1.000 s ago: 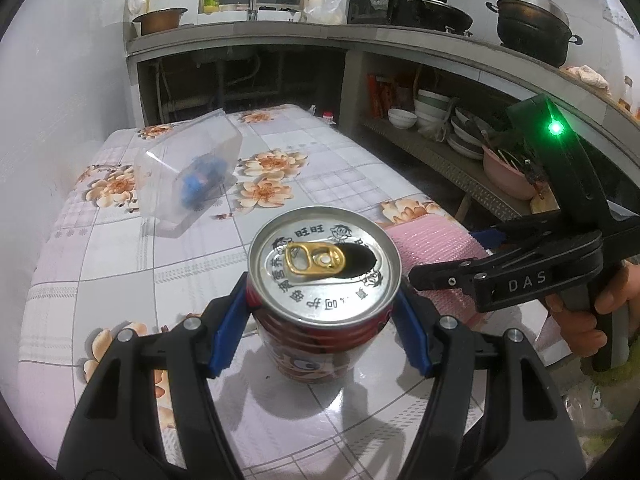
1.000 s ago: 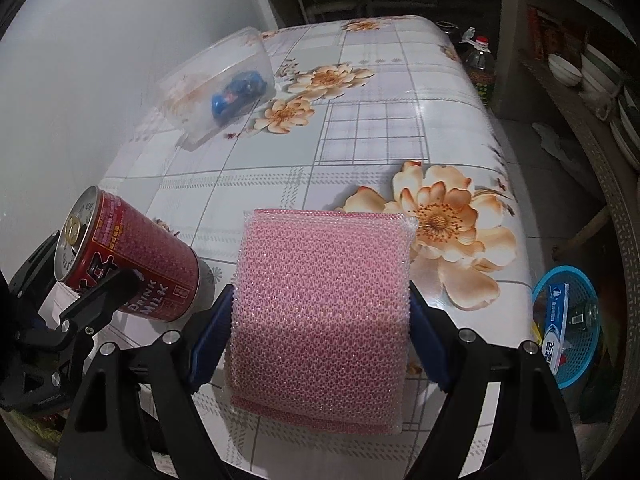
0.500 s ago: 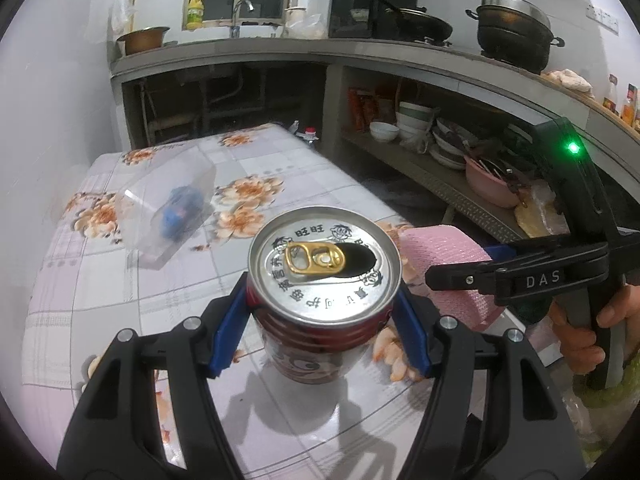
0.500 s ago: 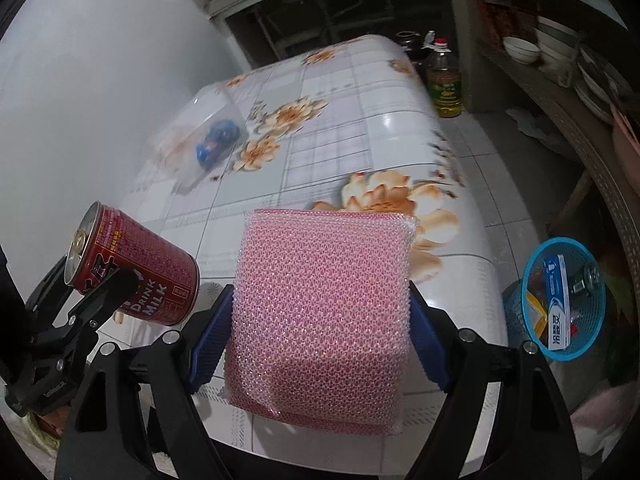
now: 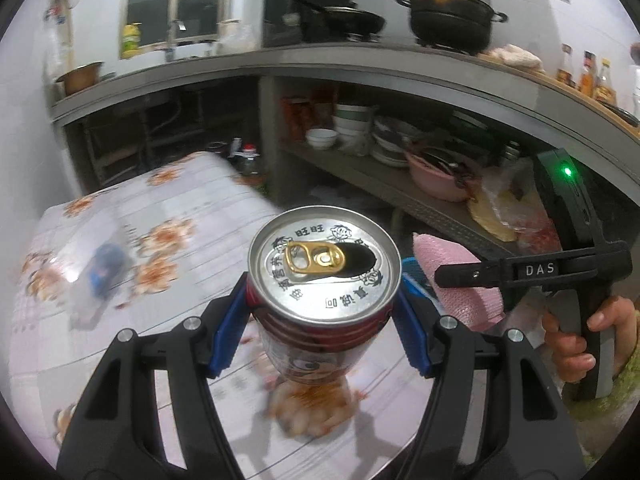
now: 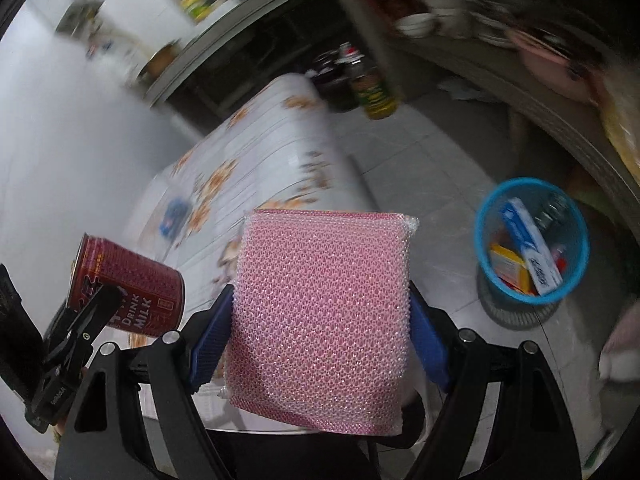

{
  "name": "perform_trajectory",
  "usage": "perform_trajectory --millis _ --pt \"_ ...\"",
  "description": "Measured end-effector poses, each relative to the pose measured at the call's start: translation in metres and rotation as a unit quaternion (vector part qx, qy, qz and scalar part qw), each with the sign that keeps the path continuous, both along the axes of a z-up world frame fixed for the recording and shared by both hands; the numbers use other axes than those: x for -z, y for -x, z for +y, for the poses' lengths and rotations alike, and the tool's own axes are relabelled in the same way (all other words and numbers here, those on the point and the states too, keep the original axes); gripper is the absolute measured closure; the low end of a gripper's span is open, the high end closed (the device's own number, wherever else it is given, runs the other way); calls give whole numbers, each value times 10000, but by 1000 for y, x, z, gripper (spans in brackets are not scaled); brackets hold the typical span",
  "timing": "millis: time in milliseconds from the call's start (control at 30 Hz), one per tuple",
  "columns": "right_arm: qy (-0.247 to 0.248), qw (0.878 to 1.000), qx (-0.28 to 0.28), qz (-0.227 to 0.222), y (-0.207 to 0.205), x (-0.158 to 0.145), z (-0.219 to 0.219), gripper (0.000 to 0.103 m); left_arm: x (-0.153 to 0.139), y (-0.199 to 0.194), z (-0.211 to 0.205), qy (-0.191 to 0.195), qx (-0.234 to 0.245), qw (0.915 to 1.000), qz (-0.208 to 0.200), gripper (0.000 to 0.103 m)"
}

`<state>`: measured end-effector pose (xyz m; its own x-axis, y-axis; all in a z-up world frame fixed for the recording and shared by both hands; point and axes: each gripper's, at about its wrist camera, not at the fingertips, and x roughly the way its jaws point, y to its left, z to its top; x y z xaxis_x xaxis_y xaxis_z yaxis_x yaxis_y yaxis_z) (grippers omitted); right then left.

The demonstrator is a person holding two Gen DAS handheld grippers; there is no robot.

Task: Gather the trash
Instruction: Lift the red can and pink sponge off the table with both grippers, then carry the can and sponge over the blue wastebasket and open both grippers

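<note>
My left gripper [image 5: 324, 312] is shut on a red milk can [image 5: 323, 276], its opened silver top facing the camera, held above the table's front edge. The same red milk can [image 6: 126, 286] shows at lower left in the right wrist view. My right gripper [image 6: 320, 322] is shut on a pink bubble-wrap pouch [image 6: 324, 316], carried past the table's corner over the floor. That pink pouch [image 5: 460, 280] and the right gripper also appear to the right in the left wrist view, with a hand [image 5: 576, 340] on the handle. A blue trash basket [image 6: 486, 248] stands on the floor to the right.
The floral-cloth table [image 5: 168, 216] still carries a clear plastic box with a blue item [image 5: 100, 276]. An oil bottle [image 6: 374, 88] stands on the floor beyond the table. Shelves of bowls [image 5: 360, 132] and a counter with pots [image 5: 452, 12] run along the right.
Both grippers have swung right, away from the table, carrying the can and the pouch. The blue basket has come closer and larger in the right wrist view; the right gripper has rolled.
</note>
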<state>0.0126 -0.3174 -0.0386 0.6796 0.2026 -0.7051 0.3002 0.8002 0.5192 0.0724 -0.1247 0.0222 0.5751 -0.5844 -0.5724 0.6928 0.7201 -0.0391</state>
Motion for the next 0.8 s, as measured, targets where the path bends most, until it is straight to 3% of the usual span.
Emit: perform_trajectory --millis 133,267,400,500,667,800 --pt "-160 9967 795 -59 35 4 -49 25 -4 -8 -44 45 345 9989 313 40" --pt "-274 9841 1753 -43 75 16 -99 25 -1 -25 -87 73 650 9942 858 40" --pt "-558 9677 2458 106 105 45 -139 25 21 -50 -143 -117 929 9796 1778 40" --pt "-876 9597 2654 281 110 75 -159 25 46 -64 -180 -376 1113 9676 2236 40" --pt "-1278 9543 2647 542 89 124 -182 25 102 -85 -243 -837 1154 9437 2985 40" --pt "-1598 9454 2735 764 56 168 -209 24 137 -99 -284 -1194 1090 9315 3260 40"
